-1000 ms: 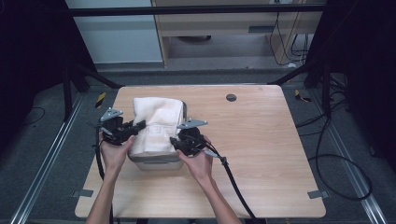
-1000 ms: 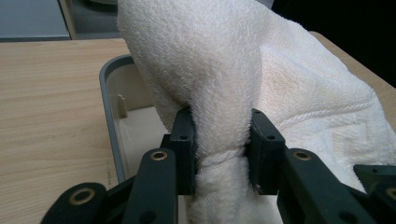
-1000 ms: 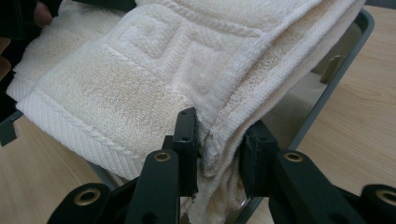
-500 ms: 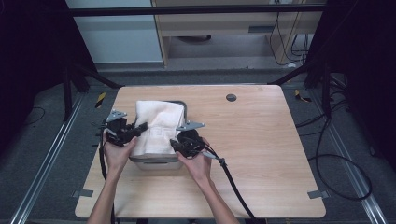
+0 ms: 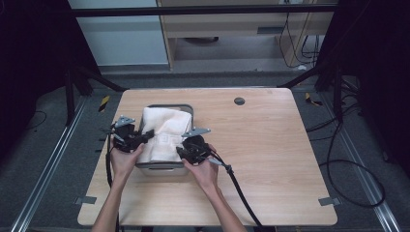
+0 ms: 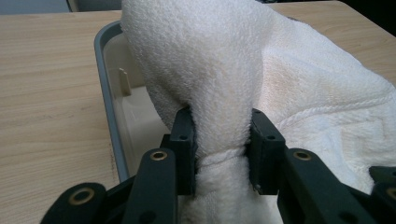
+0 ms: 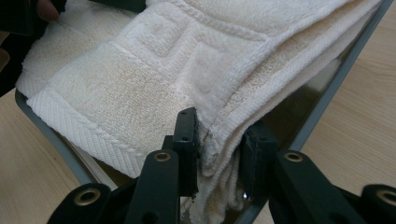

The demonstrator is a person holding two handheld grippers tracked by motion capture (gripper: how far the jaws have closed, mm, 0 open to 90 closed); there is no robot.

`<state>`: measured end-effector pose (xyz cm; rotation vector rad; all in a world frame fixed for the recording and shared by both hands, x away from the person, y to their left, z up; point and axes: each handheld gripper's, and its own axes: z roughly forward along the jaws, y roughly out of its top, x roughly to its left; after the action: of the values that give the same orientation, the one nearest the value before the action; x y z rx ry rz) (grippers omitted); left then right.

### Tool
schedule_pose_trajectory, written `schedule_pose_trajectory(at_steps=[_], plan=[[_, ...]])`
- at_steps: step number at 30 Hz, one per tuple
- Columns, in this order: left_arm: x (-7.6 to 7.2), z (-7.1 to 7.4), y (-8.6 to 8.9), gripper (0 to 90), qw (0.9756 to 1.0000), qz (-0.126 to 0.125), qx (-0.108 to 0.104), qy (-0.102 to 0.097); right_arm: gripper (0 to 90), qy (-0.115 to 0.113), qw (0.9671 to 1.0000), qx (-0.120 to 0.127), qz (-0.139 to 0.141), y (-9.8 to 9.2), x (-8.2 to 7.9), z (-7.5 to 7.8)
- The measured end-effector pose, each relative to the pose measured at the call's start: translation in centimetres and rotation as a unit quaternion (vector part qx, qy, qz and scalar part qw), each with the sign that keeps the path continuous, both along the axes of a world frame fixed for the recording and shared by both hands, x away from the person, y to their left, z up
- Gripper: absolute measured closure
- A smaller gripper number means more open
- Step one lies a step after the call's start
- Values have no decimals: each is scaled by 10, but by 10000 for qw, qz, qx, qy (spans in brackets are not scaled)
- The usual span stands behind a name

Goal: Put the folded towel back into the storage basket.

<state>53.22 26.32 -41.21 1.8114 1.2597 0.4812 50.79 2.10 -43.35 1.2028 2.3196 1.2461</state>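
Note:
A folded cream towel lies across a grey rectangular bin on the left half of the wooden table. My left gripper is shut on the towel's left edge; in the left gripper view the towel bunches between the black jaws over the bin's rim. My right gripper is shut on the towel's right edge; in the right gripper view several folded layers of the towel sit pinched between the jaws above the bin's wall.
The wooden table extends to the right of the bin, with a round dark grommet near its far edge. A black cable trails from the right gripper to the near edge. Cabinets and floor cables lie beyond.
Both grippers drew the towel's sides inward and slightly toward me, so the towel now sits narrower and more bunched over the bin.

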Motion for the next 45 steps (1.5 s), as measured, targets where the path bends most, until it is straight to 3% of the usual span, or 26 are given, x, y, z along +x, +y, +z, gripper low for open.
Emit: schedule_pose_trajectory(at_steps=[8,18,25,27,33,45], plan=[[4,-7,-1,659,9999,34,58,127,700,91,9999,-82,-14,2,1,-2],[5,-8,1,567,9994,258,194,124,628,29,9999,-132,5,5,-1,-2],[0,0,4,539,9996,275,68,-93,553,-165,9998,-90,-108,3,-3,1],[-2,4,5,537,9995,268,61,-173,524,-367,9992,-76,-160,1,-4,3],[-7,11,5,523,9991,254,-8,-349,449,-595,9979,87,-259,-7,-6,13],[-25,21,4,428,9970,58,11,-771,283,-925,9943,380,-357,-45,-10,28]])
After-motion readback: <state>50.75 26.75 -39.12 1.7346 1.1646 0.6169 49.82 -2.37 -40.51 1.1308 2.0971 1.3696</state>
